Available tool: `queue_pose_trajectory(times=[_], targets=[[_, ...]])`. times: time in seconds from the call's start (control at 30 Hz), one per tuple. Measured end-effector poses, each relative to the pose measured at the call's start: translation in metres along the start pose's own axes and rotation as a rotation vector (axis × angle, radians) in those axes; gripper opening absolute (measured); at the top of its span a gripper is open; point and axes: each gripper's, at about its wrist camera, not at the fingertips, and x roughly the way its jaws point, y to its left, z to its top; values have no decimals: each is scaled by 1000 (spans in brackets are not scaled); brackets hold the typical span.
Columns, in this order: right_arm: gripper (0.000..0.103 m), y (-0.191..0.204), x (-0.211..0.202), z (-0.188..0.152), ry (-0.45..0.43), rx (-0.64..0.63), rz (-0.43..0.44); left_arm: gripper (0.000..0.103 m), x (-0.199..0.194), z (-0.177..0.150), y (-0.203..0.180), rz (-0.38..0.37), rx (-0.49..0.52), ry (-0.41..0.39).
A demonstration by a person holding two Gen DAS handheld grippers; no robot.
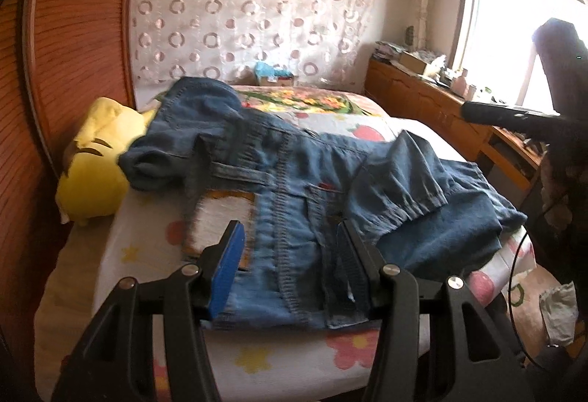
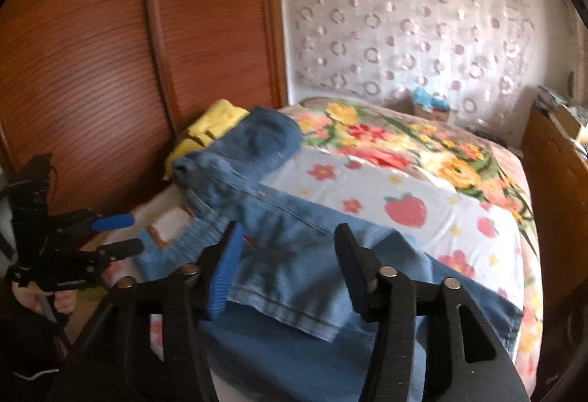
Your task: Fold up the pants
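I'm looking at denim jeans (image 1: 290, 181) lying crumpled on the floral bedsheet (image 2: 404, 196), one leg flopped over. Soft, floppy, a bit heavy, so I'm figuring hem or waistband for a grip. Left gripper (image 1: 290, 247) and right gripper (image 2: 290, 255) are both hovering with jaws apart, empty. The waistband patch is too blurry to read.

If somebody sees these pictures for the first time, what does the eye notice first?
First, the blue denim pants lying rumpled across the flowered bed sheet, one leg folded over. Next, the yellow plush toy beside the wooden wardrobe, left of the pants. Both tools stand open above the denim.
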Motion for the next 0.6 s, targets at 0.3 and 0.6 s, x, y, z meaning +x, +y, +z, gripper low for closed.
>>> queue_pose_trajectory(times=[0.3,0.6], targets=[[54,-29,46,-44,139,74,2,52,30,-15,-29,-96,53,71],[54,-42,78,-65,236,136,42,26,57,-25,-38,-127,91,127]])
